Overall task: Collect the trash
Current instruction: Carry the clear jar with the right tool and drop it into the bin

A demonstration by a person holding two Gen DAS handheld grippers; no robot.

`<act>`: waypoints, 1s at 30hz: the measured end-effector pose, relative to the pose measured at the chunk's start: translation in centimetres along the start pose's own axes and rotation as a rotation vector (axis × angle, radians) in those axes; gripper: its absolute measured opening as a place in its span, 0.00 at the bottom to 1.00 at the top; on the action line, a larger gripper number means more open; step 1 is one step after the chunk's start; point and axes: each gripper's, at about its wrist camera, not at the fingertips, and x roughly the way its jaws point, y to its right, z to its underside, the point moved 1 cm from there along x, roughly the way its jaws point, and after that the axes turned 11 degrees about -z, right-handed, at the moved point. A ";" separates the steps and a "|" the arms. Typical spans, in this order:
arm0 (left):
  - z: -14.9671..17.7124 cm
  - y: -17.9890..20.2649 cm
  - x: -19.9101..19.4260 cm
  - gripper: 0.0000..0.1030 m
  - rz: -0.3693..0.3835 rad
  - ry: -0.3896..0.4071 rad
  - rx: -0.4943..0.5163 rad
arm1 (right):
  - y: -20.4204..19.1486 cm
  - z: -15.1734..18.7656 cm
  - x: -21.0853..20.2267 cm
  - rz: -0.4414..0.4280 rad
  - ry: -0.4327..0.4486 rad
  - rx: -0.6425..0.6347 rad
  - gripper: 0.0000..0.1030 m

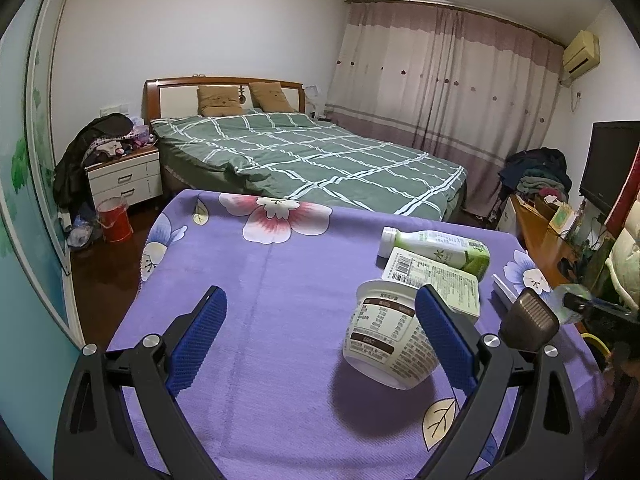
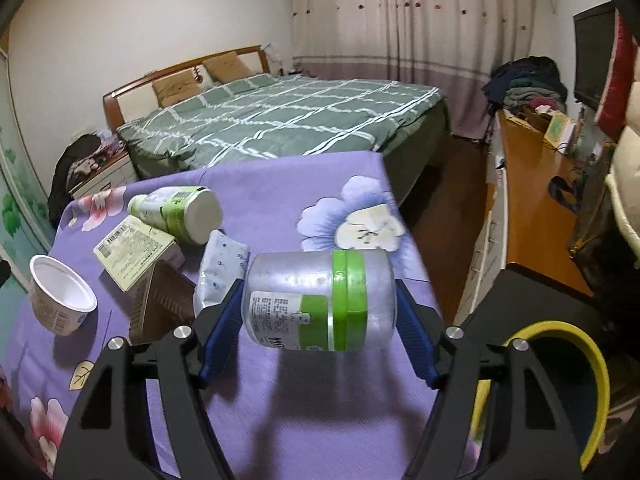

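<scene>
Right hand-held gripper [image 2: 318, 322] pinches a clear jar [image 2: 320, 300] above the counter [image 2: 280, 192], likely for binning; left hand-held gripper [image 1: 320, 340] spread beside a cup [image 1: 386, 338].

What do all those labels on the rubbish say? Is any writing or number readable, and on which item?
Nothing can be read for certain.
Clear jar in the right gripper: printed label, too blurred.
White cup: brown bands and small print, too small.
Flat carton: a barcode and fine print, digits illegible.
Green and white bottle: logo and print, too blurred.
White pouch: faint marks, unreadable.
</scene>
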 end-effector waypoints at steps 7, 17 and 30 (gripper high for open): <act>0.0 0.0 -0.1 0.91 0.005 -0.002 0.000 | 6.3 1.7 -4.9 0.129 0.050 0.130 0.66; 0.0 0.4 -0.6 0.91 0.011 0.016 0.008 | 17.1 6.1 -7.1 0.369 0.008 0.362 0.66; 0.2 3.1 -2.6 0.91 0.062 0.084 0.107 | 9.7 1.0 -2.3 0.261 0.076 0.254 0.68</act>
